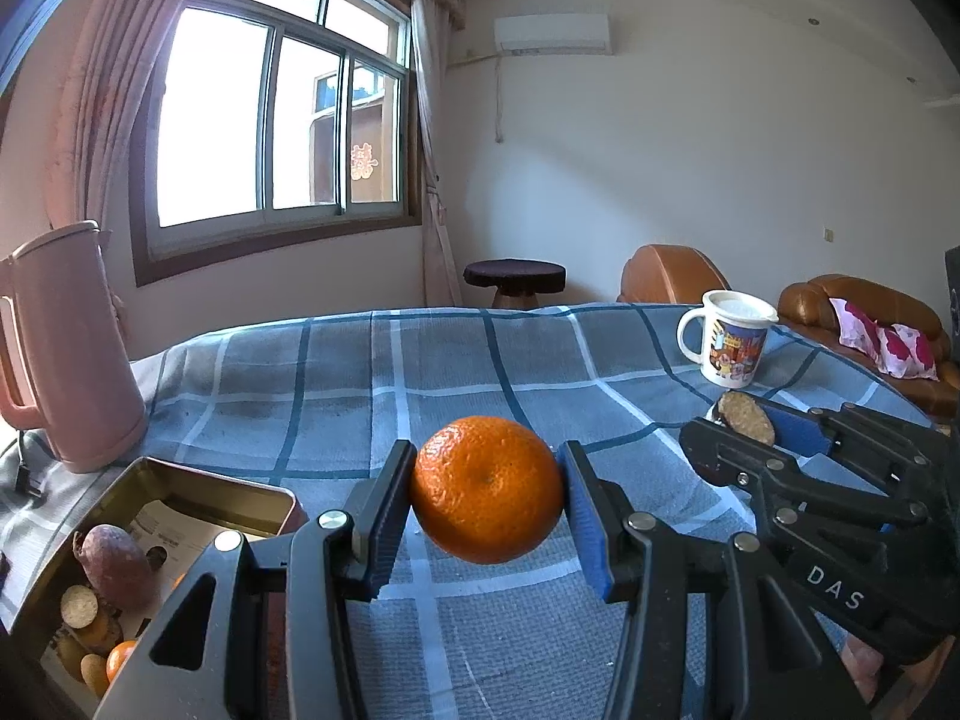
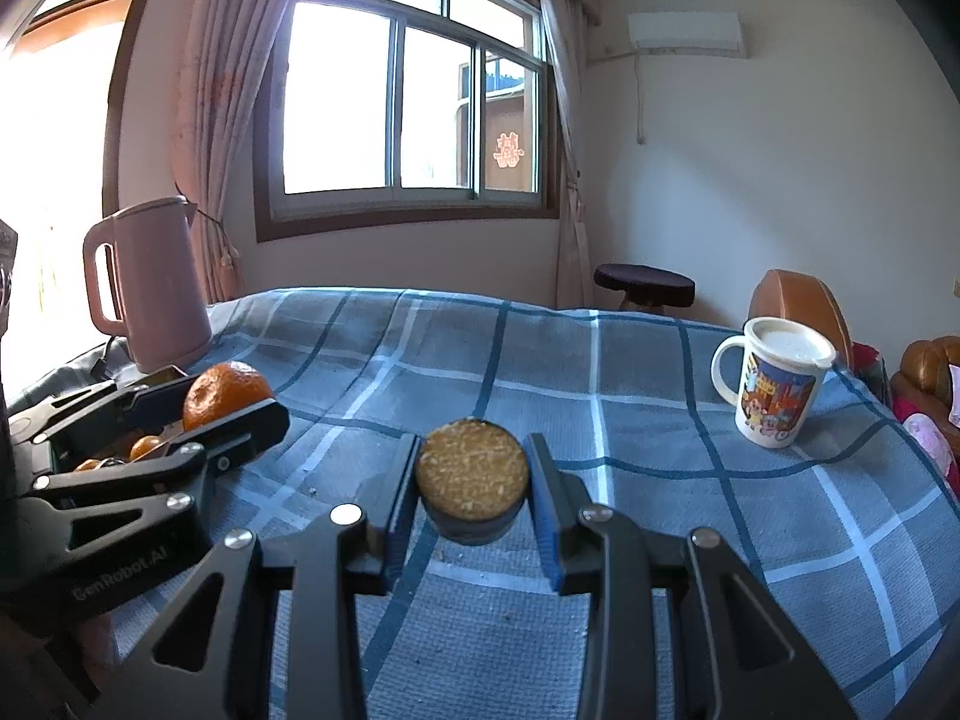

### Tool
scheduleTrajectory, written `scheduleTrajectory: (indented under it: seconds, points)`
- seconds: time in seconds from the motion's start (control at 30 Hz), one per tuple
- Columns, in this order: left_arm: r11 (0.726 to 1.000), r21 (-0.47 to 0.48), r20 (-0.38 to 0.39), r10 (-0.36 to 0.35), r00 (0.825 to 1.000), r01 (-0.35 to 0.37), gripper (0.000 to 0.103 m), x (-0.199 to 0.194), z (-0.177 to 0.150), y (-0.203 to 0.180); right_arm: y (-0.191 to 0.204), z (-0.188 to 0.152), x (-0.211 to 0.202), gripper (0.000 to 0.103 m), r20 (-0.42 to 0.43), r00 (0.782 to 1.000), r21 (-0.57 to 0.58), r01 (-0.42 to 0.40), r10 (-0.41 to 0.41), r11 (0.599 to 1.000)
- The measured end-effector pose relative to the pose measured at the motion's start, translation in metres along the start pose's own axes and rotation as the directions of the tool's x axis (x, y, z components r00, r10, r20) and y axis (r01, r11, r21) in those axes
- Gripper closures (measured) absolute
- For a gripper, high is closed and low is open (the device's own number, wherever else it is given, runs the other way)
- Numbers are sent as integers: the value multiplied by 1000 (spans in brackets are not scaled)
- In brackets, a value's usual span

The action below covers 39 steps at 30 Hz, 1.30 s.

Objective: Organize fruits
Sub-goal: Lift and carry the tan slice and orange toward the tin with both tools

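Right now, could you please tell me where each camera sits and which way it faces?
Left wrist: on the left gripper, looking along its fingers at the held orange, window beyond; right gripper shows alongside.
Right wrist: on the right gripper, looking at the held round cake; left gripper alongside.
Shared: plaid cloth, mug, pink kettle.

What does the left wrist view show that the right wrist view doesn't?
Left wrist only: the inside of the metal tin, with a sweet potato and round pieces. Right wrist only: the cut face of the round slice clamped in the right gripper. Both: the mandarin held by the left gripper, the pink kettle, the cartoon mug, the plaid cloth.
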<state>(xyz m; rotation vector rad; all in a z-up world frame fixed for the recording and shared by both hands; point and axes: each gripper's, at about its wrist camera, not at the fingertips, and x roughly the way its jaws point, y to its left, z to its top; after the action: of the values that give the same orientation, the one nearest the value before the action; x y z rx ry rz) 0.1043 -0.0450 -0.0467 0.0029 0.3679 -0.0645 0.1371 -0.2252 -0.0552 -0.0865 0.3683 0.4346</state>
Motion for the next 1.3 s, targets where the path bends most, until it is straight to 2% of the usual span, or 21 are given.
scheduleTrajectory:
  seconds: [0.6, 1.3]
  points:
    - [999, 16, 78, 41, 996, -43, 53, -15, -1, -3, 1, 0, -13, 66, 66, 998, -2, -6, 6, 1000]
    - [999, 13, 74, 50, 996, -51, 53, -26, -5, 7, 13, 0, -15, 66, 63, 998, -39, -24, 27, 999]
